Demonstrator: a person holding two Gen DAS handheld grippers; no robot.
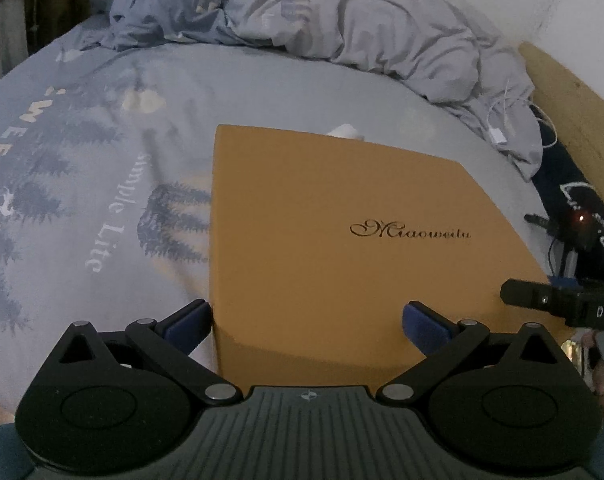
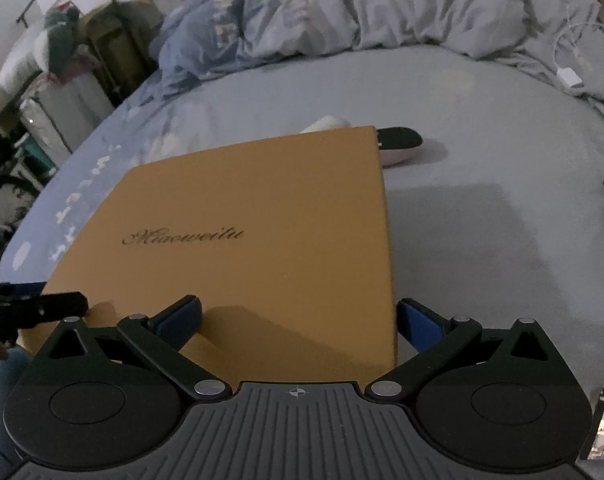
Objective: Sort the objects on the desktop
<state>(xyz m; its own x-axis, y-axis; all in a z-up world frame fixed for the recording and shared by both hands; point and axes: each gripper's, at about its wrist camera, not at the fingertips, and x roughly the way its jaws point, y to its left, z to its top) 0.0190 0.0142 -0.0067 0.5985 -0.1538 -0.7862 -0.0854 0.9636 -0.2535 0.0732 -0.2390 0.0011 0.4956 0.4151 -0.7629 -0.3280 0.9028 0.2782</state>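
Here, printed bedsheet, rumpled duvet, orange box

box | tan, flat, lid shut, script logo | lying flat on bed; dark mouse at far corner

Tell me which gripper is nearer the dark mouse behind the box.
Right. The right gripper straddles the orange box's right edge, the mouse's side; the left gripper straddles its left edge.

Both wrist cams sit low & close at the near edge of the flat mustard-yellow cardboard box, left cam over its left corner, right over its right, sharing the box & rumpled grey-blue duvet.
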